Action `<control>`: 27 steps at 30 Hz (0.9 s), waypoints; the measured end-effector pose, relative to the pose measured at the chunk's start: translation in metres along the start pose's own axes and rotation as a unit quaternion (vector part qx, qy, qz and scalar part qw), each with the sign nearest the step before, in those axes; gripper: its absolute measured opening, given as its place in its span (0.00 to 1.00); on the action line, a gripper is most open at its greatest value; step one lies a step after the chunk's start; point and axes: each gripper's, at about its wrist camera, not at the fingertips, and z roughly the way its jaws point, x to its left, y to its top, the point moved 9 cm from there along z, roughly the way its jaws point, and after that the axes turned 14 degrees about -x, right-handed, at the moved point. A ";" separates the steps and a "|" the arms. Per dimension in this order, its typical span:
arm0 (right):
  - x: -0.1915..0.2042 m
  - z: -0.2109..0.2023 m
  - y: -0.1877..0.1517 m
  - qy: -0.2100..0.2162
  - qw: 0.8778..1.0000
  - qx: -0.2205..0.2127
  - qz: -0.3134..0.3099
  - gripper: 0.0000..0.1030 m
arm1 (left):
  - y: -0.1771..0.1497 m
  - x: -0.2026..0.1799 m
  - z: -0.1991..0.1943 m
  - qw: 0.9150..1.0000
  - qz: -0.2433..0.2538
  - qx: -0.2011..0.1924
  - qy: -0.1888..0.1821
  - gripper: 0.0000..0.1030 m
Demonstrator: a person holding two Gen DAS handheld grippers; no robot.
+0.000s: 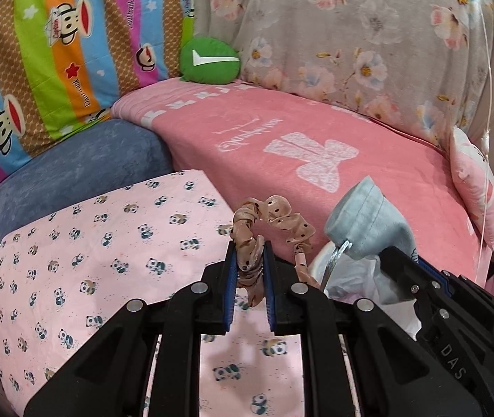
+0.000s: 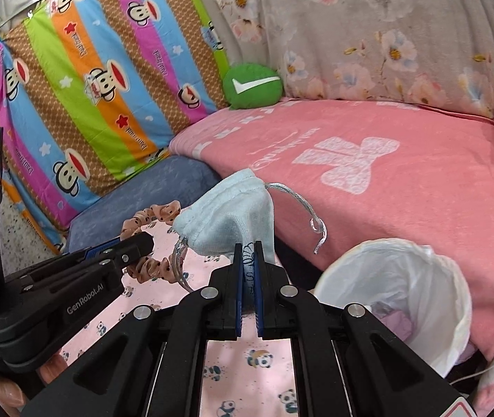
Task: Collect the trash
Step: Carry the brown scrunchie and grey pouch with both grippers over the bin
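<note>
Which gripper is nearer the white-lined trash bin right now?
Right. The right gripper, shut on the blue pouch, sits just beside the trash bin; the left gripper holds the scrunchie farther away.

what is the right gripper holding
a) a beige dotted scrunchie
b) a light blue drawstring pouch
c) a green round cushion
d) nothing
b: the right gripper has its fingers shut on the light blue drawstring pouch, while the beige dotted scrunchie is in the left gripper.

The bin [image 2: 420, 278] stands against the bed [image 2: 403, 187], right of the panda cloth [image 2: 247, 365].
</note>
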 end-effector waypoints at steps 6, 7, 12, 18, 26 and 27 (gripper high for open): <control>-0.036 -0.027 0.015 -0.017 1.000 -0.019 0.015 0.07 | 0.002 -0.034 -0.006 1.000 0.018 -0.005 -0.018 0.13; -0.037 -0.029 0.015 -0.018 1.000 -0.020 0.016 0.07 | 0.002 -0.040 -0.007 1.000 0.021 -0.005 -0.021 0.13; -0.063 -0.045 0.021 -0.031 0.999 -0.029 0.024 0.07 | 0.001 -0.066 -0.009 0.999 0.035 -0.005 -0.033 0.13; -0.094 -0.060 0.022 -0.046 0.998 -0.035 0.036 0.07 | -0.005 -0.093 -0.010 0.998 0.050 -0.003 -0.048 0.13; -0.128 -0.074 0.017 -0.063 0.996 -0.037 0.052 0.07 | -0.013 -0.124 -0.007 0.996 0.068 0.005 -0.066 0.13; -0.132 -0.076 0.016 -0.065 0.996 -0.037 0.054 0.07 | -0.014 -0.128 -0.007 0.995 0.069 0.006 -0.067 0.13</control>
